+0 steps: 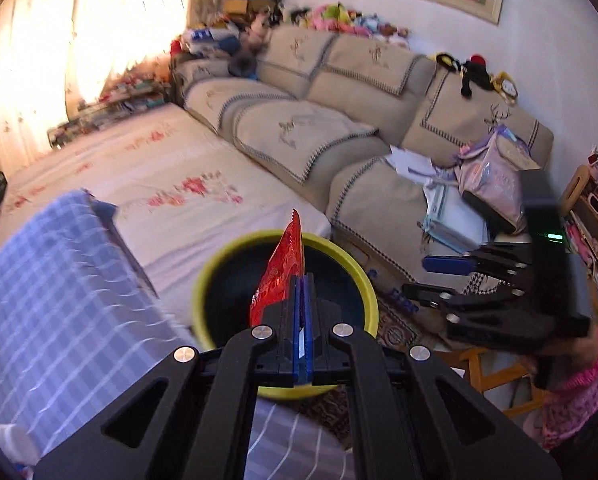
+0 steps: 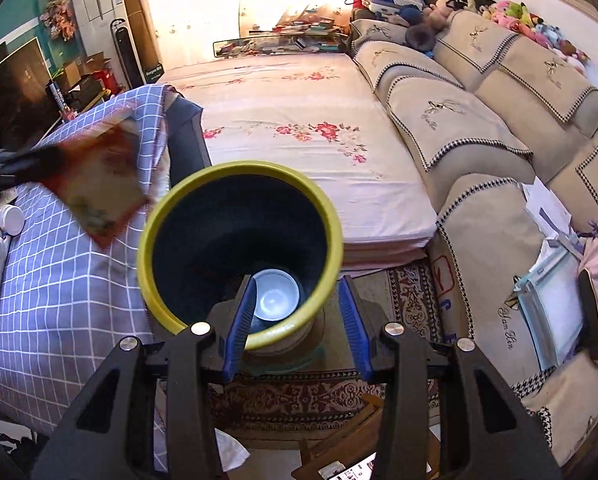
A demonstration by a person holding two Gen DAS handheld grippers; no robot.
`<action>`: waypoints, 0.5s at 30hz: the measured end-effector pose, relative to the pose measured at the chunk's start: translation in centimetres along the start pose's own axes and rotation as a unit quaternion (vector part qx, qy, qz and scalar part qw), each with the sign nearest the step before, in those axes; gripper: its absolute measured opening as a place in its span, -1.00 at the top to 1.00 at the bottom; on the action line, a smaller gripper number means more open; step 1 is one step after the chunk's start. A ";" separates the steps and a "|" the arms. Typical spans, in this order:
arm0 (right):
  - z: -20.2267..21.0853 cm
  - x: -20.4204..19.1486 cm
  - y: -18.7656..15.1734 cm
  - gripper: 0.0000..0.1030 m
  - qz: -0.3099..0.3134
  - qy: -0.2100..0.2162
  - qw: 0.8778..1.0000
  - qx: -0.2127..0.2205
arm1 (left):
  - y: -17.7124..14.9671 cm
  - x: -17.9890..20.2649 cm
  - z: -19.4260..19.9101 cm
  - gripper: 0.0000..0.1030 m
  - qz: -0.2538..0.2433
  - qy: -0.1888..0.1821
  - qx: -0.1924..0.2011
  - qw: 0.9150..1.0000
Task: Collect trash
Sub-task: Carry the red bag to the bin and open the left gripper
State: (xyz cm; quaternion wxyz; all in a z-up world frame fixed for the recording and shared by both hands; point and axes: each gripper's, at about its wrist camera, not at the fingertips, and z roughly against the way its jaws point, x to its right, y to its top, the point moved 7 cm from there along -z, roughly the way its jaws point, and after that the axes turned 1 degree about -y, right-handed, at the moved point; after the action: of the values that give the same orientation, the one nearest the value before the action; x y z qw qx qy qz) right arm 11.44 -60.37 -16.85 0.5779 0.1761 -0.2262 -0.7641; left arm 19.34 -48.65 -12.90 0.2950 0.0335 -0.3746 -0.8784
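Note:
My left gripper [image 1: 302,280] is shut on a red snack wrapper [image 1: 281,268] and holds it above the mouth of a yellow-rimmed dark trash bin [image 1: 363,276]. The same wrapper [image 2: 99,184] shows blurred at the left of the right wrist view, just left of the bin's rim [image 2: 155,216]. My right gripper [image 2: 299,292] is open and empty, its blue fingers [image 2: 243,316] straddling the near rim of the bin. A white round lid or cup [image 2: 275,296] lies at the bin's bottom. The right gripper also shows in the left wrist view [image 1: 439,278], to the right of the bin.
A table with a blue checked cloth [image 2: 59,280] stands left of the bin, with a white jar [image 2: 11,220] and packets on it. A floral mattress [image 2: 291,128] and a beige sofa [image 2: 479,120] lie beyond. A patterned rug [image 2: 299,396] is under the bin.

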 end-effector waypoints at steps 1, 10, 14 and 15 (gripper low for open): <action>0.0 0.2 -0.1 0.20 -0.001 0.000 1.000 -0.001 | 0.0 0.1 -1.6 0.95 0.003 -0.001 -0.010 1.000; -0.2 -0.1 0.0 0.12 0.007 0.005 1.000 -0.003 | -2.4 -2.2 -11.9 0.19 0.047 0.041 -0.089 0.994; 0.0 -0.6 -0.1 0.11 0.009 0.006 1.000 -0.001 | -3.2 -3.9 -11.9 -0.03 0.065 0.064 -0.087 0.992; 0.1 -0.7 -0.1 0.11 0.009 0.008 1.000 0.000 | -3.4 -4.2 -11.0 -0.03 0.066 0.068 -0.082 0.992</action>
State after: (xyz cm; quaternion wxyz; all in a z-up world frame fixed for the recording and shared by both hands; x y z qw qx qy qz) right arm 11.49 -59.65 -16.83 0.5866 0.1798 -0.2234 -0.7574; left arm 24.22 -51.53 -23.83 0.3789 0.0438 -0.2820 -0.8803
